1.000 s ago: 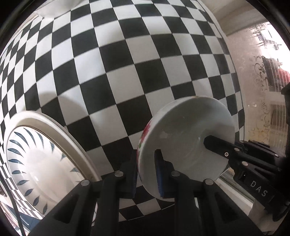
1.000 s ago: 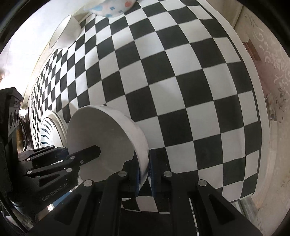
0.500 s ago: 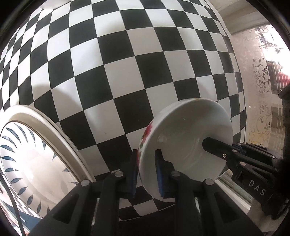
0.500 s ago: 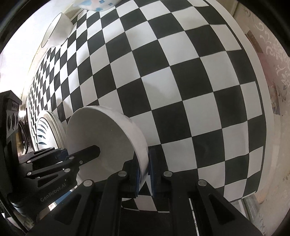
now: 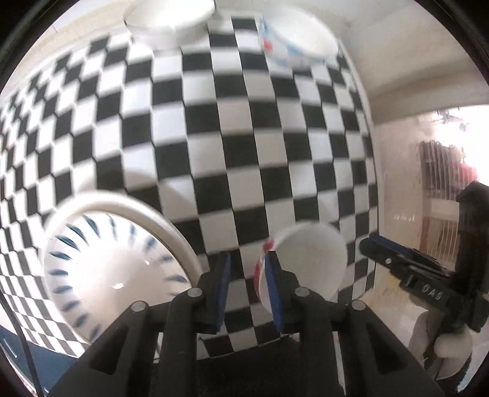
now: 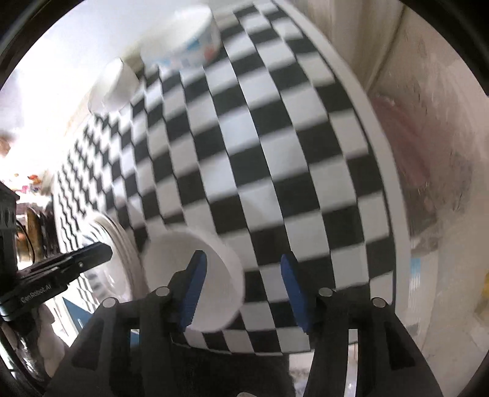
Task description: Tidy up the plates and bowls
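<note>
Both views blurred; read with caution.

Left tool (image 5: 247, 287): jaws have just been opening, now a narrow gap. The small floral bowl (image 5: 308, 259) sits on the checkered desk (image 5: 244, 146), its rim beside the right-hand pad (image 5: 273, 293). I cannot tell whether that pad touches it. Nothing is clamped; the left-hand pad stands clear of the rim.

Right tool (image 6: 244, 287): jaws have just been opening, now wide. Same bowl (image 6: 195, 284) lies at about 7 o'clock in this view. One pad (image 6: 192, 290) hangs over the bowl's inside, the other well clear outside the wall. No grip.

Judgement: bowl set down and released by both tools.

Other ware:
- Blue-patterned plate (image 5: 113, 268), 8 o'clock in the left view, near the small bowl but apart from it.
- Plain white bowl (image 5: 171, 18), 12 o'clock at the far edge.
- Bowl with blue and red marks (image 5: 293, 39), 1 o'clock, just beside the plain one.

Handling notes (judged):
- Glazed ceramic: stiff, brittle, slick against the pads. The small bowl is probably light; the plate heavier and awkward.
- Take bowls across the rim wall, one pad inside, one outside, square to the wall.
- Plate: grip at the raised rim and support it with the second tool opposite, since a single edge hold would let it swing.
- Lower gently; ceramic on ceramic chips.
</note>
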`<act>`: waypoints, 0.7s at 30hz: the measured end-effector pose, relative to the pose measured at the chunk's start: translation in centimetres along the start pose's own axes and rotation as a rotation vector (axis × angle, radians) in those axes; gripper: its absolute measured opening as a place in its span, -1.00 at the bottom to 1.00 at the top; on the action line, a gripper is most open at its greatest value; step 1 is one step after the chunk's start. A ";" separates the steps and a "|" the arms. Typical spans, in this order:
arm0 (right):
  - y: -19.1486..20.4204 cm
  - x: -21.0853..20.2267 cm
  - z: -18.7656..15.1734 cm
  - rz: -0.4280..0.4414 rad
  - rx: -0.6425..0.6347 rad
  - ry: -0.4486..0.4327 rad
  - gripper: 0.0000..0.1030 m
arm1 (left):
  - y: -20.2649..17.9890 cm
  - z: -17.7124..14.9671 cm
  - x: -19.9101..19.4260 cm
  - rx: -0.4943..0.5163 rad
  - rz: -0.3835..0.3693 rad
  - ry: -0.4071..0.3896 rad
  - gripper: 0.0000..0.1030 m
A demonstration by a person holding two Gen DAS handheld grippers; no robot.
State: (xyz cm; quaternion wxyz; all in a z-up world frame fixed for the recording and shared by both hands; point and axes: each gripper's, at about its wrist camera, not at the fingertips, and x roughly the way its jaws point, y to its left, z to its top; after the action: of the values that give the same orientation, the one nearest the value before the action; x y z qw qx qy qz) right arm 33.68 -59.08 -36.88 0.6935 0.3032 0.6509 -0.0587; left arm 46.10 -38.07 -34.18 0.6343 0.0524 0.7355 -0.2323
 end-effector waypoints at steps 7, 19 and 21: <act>6.0 -3.4 7.4 0.121 -0.087 -0.133 0.65 | 3.1 5.5 -3.9 -0.064 0.023 -0.117 -0.56; 19.5 2.0 20.5 0.196 -0.198 -0.099 0.65 | 14.3 17.5 -5.2 -0.300 -0.050 -0.174 -0.56; 20.5 3.9 22.3 0.174 -0.190 -0.072 0.64 | 15.4 18.9 -4.5 -0.316 -0.070 -0.159 -0.56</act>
State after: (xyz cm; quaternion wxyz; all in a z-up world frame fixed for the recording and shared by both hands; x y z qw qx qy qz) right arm 63.36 -52.31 -34.21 0.7445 0.2891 0.5995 0.0525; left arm 69.86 -31.10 -35.74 0.6823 -0.0919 0.7118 -0.1394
